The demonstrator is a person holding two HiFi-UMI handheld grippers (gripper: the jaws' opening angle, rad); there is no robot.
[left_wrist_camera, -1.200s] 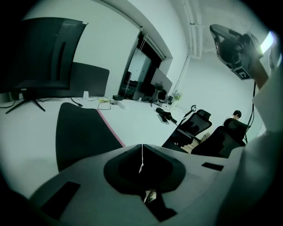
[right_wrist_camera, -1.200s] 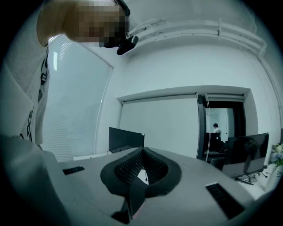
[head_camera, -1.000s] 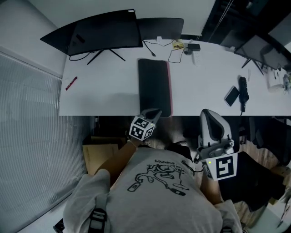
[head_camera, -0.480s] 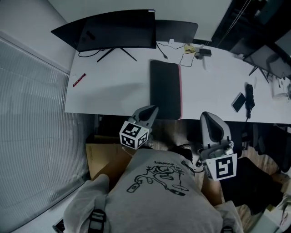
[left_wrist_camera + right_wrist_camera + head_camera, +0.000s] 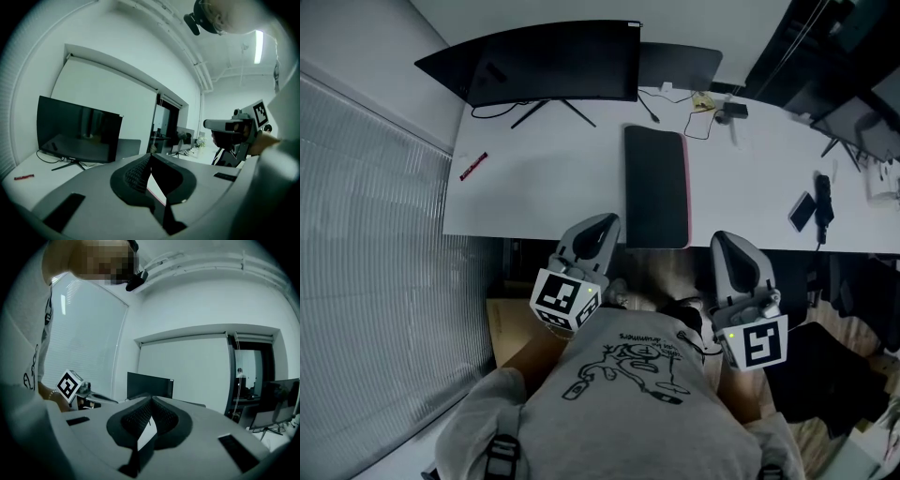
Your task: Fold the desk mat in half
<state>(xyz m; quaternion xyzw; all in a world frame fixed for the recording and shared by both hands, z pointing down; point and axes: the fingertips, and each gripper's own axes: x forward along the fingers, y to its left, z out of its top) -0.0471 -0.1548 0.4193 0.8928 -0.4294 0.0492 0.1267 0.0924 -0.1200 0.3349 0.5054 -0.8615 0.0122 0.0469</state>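
Black on top, with a pink strip along its right long side, the desk mat [image 5: 655, 186] lies flat on the white surface [image 5: 544, 192]. It runs from near the back edge down to the front edge, a little right of the middle. Nothing rests on it and neither tool touches it.

The left hand-held gripper [image 5: 607, 222] is raised at the front edge, just left of the mat's near end. Its jaws are pressed together with nothing between them, and its marker cube [image 5: 564, 298] sits close to the person's chest. The right hand-held gripper [image 5: 725, 236] hangs in front of the front edge, to the right of the mat's near corner. Its jaws are likewise closed tip to tip and empty, with its cube [image 5: 757, 342] lower down.

A wide black monitor [image 5: 551, 62] stands at the back left corner, with a second dark screen [image 5: 682, 66] beside it. Cables and a small adapter [image 5: 732, 111] lie along the back edge. A red pen [image 5: 473, 166] lies near the left edge. A phone [image 5: 802, 212] and a dark object [image 5: 823, 200] lie towards the right end. The person's grey printed shirt [image 5: 628, 394] fills the lower part of the head view, and a cardboard box [image 5: 511, 323] sits beneath the surface.
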